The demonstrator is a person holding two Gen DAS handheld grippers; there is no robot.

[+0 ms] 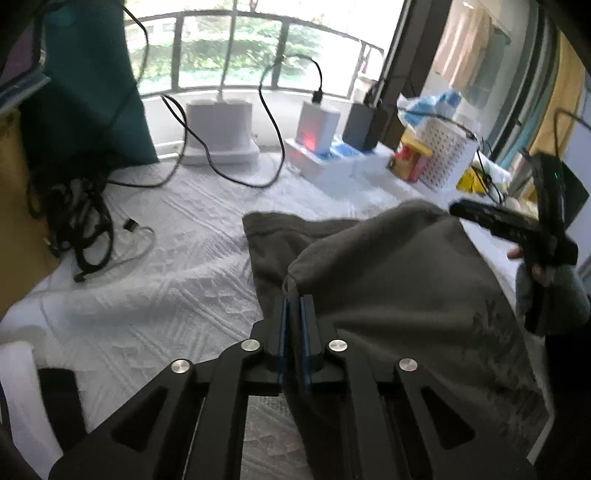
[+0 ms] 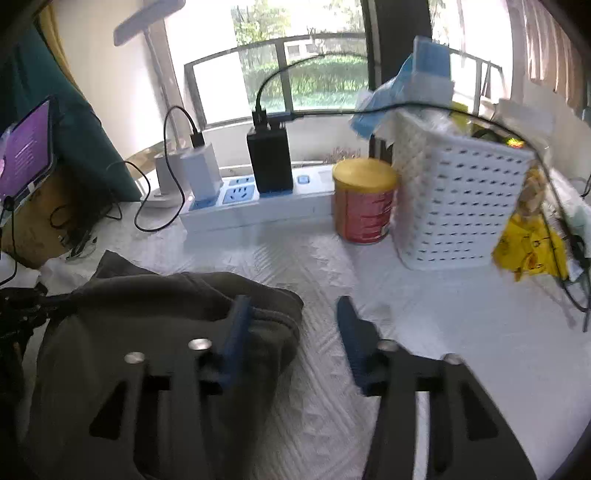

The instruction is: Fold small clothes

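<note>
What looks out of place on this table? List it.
A tangle of black cables is heaped at the left of the white cloth. One taut black cable runs from the black charger over the white basket. The grey garment is bunched, half folded.

The work surface is covered by a white textured cloth, and behind it a wide window with dark railing bars admits bright daylight from green trees outside. Along the far edge of the surface stand a white power strip with a black charger and a white charger plugged in, a yellow-lidded can and a white perforated basket, with black cables piled at the left. A teal cloth hangs at the left side, a white lamp rises in front of the pale wall, and beige curtains hang at the right.
</note>
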